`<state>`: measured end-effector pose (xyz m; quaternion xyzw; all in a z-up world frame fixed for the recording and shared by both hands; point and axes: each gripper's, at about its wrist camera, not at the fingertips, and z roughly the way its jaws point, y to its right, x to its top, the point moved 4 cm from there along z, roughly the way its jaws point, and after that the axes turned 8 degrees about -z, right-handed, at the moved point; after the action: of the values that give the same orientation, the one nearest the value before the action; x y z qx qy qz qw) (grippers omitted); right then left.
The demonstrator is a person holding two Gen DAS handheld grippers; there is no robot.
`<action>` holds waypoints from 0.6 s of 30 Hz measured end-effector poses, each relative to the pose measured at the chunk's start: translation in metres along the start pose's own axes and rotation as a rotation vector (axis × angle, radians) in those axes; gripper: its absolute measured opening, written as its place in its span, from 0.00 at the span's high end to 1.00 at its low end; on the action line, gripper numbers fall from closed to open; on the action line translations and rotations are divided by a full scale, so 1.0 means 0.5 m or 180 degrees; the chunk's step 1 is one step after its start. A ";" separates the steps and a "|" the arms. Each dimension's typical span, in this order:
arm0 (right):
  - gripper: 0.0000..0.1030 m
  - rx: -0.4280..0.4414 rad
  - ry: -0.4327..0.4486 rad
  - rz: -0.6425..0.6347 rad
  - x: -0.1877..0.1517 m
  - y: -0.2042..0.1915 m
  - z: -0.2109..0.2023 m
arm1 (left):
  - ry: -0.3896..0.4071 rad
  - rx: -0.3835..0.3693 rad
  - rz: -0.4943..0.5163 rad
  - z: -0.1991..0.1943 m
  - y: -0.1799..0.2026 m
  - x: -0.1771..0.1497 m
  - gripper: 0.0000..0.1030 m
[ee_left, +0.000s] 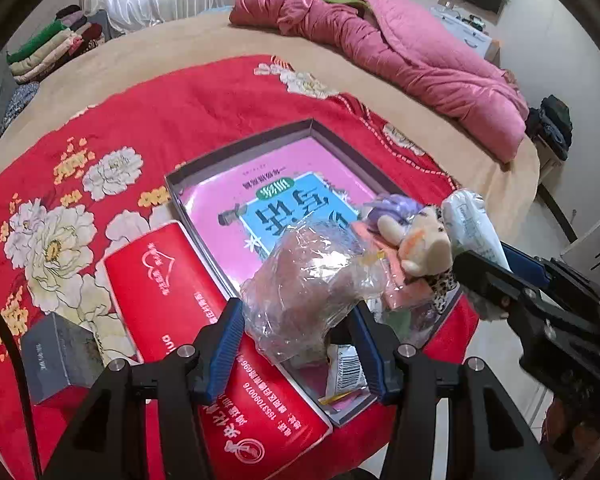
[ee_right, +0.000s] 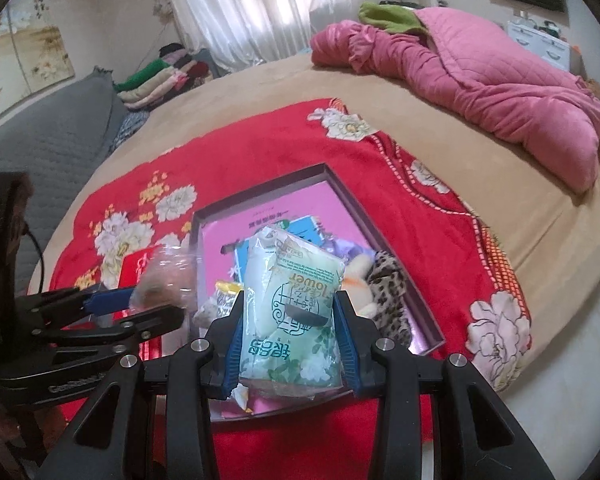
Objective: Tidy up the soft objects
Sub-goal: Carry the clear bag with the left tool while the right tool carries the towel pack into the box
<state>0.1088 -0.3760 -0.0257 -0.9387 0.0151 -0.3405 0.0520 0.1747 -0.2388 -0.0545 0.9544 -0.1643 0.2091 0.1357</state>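
My left gripper (ee_left: 298,320) is shut on a clear plastic bag (ee_left: 308,280) with something brownish inside, held over the near end of the shallow grey box (ee_left: 236,142). My right gripper (ee_right: 288,312) is shut on a pale green tissue pack (ee_right: 290,308), held above the same box (ee_right: 260,194); the pack also shows in the left wrist view (ee_left: 472,224). In the box lie a pink and blue book (ee_left: 268,208), a plush toy (ee_left: 416,236) with leopard-print cloth (ee_right: 390,288), and small wrappers (ee_left: 346,372).
The box sits on a red floral blanket (ee_left: 188,112) on a tan bed. A red tissue box (ee_left: 188,320) and a small grey box (ee_left: 60,356) lie left of it. A pink quilt (ee_left: 400,52) lies at the back right, folded clothes (ee_left: 56,48) at the back left.
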 end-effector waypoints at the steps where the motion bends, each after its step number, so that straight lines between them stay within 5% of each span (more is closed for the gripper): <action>1: 0.60 0.0014 -0.0011 -0.0026 -0.001 -0.003 0.004 | -0.0019 0.0010 -0.0003 0.007 -0.001 -0.002 0.48; 18: 0.60 0.0101 -0.0190 -0.0152 -0.004 -0.010 0.085 | -0.0087 0.0022 0.0004 0.050 -0.005 0.006 0.48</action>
<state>0.1345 -0.3670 -0.0588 -0.9476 -0.0141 -0.3137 0.0592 0.1872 -0.2453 -0.0755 0.9575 -0.1659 0.1967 0.1301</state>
